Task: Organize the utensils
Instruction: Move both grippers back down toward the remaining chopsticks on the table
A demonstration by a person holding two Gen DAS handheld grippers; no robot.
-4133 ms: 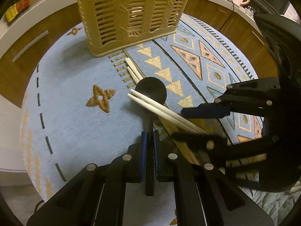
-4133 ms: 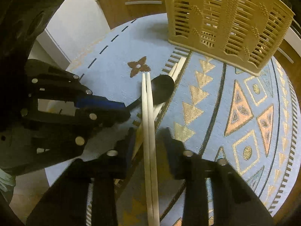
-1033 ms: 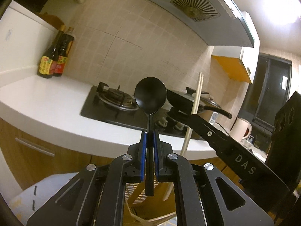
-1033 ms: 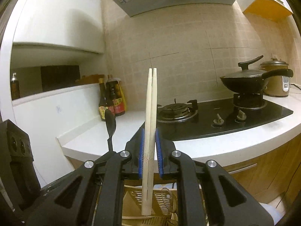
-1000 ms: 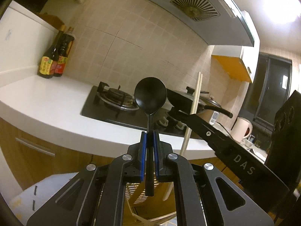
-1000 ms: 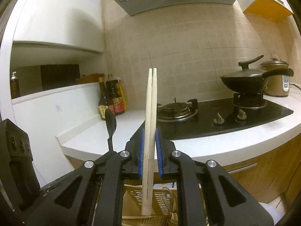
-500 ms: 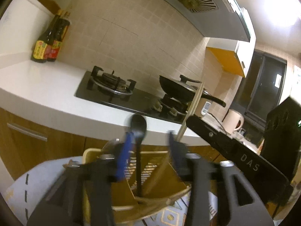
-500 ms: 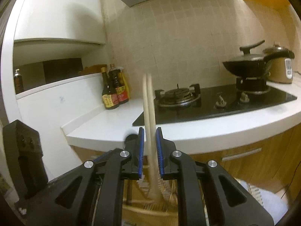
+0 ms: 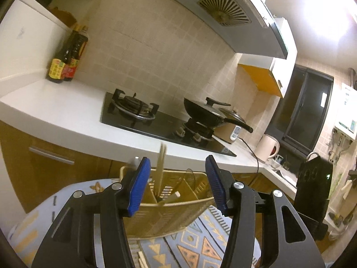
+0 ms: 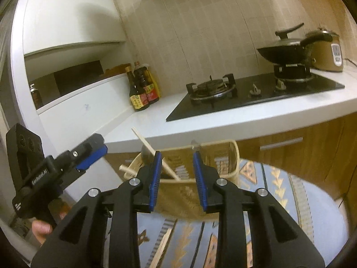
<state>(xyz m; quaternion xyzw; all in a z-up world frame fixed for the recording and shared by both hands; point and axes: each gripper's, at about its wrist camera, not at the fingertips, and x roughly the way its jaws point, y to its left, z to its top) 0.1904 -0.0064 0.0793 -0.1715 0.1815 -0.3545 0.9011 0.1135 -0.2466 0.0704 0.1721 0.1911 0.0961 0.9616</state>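
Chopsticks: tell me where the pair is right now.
In the left wrist view the chopsticks stand tilted in the beige utensil basket, on the patterned mat below the counter; they lean near its left end.

Slatted beige plastic utensil basket (image 9: 178, 210), matt. Pale bare-wood chopsticks (image 9: 161, 167) inside, unvarnished. Woven cloth mat (image 10: 290, 201) w/ blue-orange pattern, matt. Glossy black glass hob (image 10: 256, 93); smooth white countertop (image 9: 55, 111), semi-gloss. Wood-grain cabinet fronts (image 10: 312, 151) w/ brushed metal handles. Matt tile wall (image 9: 145, 51). Black matt plastic gripper bodies, blue ribbed pads (image 9: 138, 187).
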